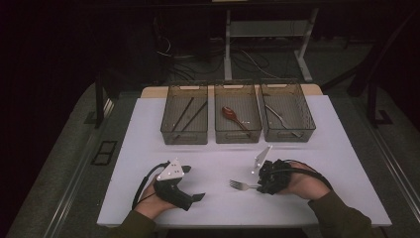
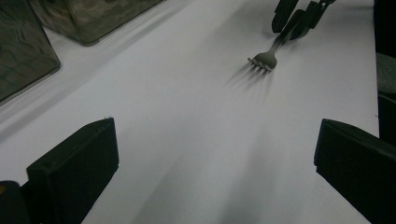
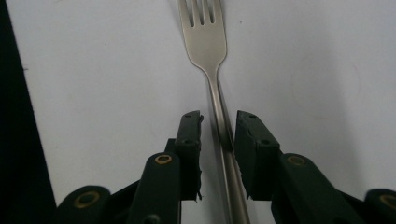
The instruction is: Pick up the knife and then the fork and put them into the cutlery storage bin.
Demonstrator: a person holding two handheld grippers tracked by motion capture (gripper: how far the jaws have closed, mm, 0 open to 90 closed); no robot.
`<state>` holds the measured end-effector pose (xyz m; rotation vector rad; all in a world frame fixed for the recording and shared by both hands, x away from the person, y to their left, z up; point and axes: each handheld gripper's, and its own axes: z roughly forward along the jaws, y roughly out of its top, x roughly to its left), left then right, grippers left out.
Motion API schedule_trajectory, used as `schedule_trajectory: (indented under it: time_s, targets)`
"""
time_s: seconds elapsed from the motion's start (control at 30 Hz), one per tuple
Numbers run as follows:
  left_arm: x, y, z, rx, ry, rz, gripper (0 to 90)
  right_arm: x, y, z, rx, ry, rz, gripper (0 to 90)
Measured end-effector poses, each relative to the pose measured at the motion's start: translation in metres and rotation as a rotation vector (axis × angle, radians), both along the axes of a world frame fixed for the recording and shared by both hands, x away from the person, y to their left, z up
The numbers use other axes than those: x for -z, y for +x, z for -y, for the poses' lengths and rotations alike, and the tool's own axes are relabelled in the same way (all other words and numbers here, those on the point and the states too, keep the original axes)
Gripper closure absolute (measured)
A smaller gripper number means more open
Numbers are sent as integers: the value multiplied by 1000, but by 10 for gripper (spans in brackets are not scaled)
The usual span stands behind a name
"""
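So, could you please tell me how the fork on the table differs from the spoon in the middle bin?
The fork is silvery metal; the spoon is reddish brown. The fork lies on the bare white table, while the spoon lies inside the middle bin. The fork's handle sits between the right tongs, which stand narrowly apart around it; nothing is near the spoon. Both lie flat.
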<state>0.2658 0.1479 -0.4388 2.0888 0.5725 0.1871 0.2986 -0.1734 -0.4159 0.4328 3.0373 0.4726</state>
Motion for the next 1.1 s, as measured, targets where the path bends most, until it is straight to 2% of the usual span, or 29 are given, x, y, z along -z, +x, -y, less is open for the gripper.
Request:
schedule_trajectory:
  time_s: [0.17,0.4,0.53,0.7,0.8,0.97,1.1]
  targets:
    - [0,0,0,2,-2,0,0,4,4,-10,-43,-64,-4,763]
    - [0,0,1,2,0,-2,0,2,5,-19,-76,-134,-1,819]
    - [1,0,1,2,1,-1,0,2,5,-20,-81,-144,-1,849]
    - [0,-1,2,6,1,1,0,3,7,-16,-64,-105,-19,851]
    - [0,0,1,4,0,-1,0,3,9,-9,-45,-62,-36,851]
    - [0,1,-1,1,2,4,0,-1,12,4,11,6,-49,851]
    - [0,0,0,2,3,4,0,-7,16,15,57,60,-39,852]
